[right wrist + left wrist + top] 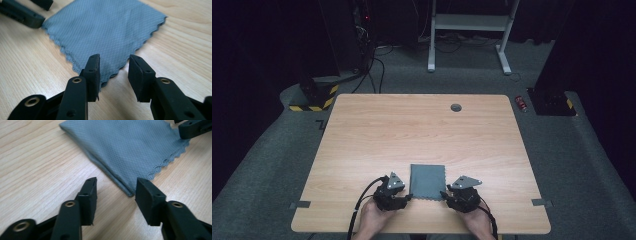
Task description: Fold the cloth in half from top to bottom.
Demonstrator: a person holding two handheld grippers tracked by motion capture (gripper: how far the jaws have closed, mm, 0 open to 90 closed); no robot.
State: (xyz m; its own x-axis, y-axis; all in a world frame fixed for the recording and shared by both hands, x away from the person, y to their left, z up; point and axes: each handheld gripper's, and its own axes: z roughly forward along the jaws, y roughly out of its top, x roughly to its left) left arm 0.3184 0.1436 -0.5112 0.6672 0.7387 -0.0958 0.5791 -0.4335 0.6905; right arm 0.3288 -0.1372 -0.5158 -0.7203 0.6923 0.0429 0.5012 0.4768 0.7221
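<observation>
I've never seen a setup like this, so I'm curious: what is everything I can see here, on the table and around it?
cloth: one, grey-blue, folded flat, scalloped edge, near edge of the table between the two grippers
table: one, light wood, centre of the high view
round plug: one, grey, set in the table's far edge
tape pieces: two, grey, at the table's left and right edges
white frame: one, on the floor behind the table
red can: one, on the floor by the table's far right corner
left gripper: one, black, jaws open at the cloth's corner
right gripper: one, black, jaws open at the cloth's other near corner
hands: two, at the table's near edge
</observation>
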